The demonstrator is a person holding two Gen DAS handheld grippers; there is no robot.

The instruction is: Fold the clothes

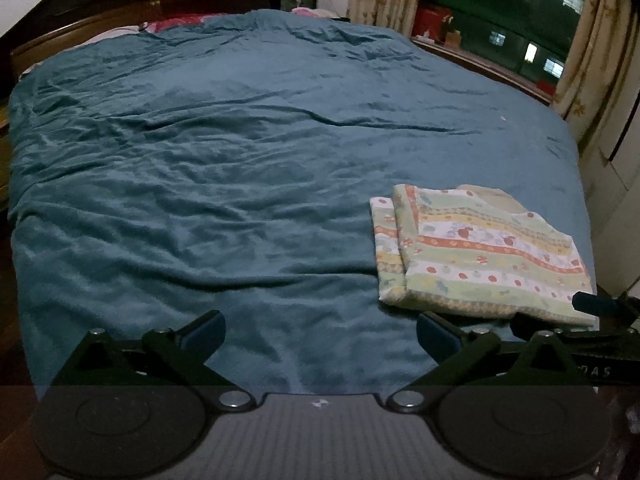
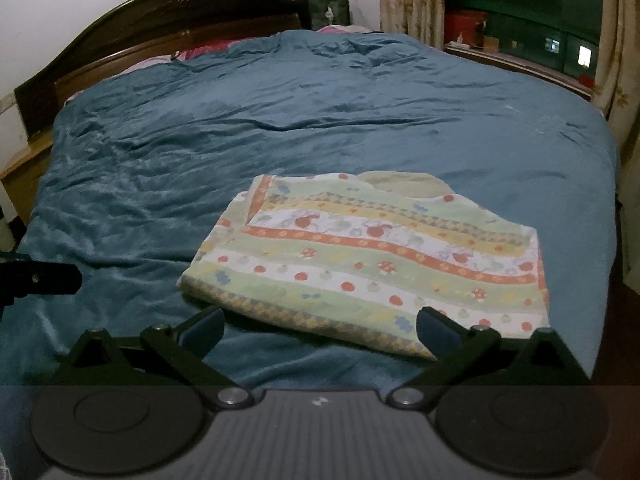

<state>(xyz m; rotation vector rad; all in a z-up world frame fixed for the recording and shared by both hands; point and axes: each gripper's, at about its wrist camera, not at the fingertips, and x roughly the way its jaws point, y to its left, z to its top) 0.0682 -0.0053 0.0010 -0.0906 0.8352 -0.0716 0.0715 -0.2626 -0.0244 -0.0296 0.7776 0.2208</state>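
Here the folded patterned garment (image 2: 360, 252) lies just ahead of the right gripper (image 2: 320, 326), nearer than the left gripper (image 1: 320, 326); both sets of fingers apart, empty.

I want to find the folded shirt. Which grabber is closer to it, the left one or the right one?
The right gripper. The folded shirt lies just ahead of its open jaws, while the left gripper faces bare blue blanket, shirt off to its side.

Wide open blanket (image 1: 200, 160) across the frame's left and centre; only the folded garment (image 1: 480, 252) blocks lower right.
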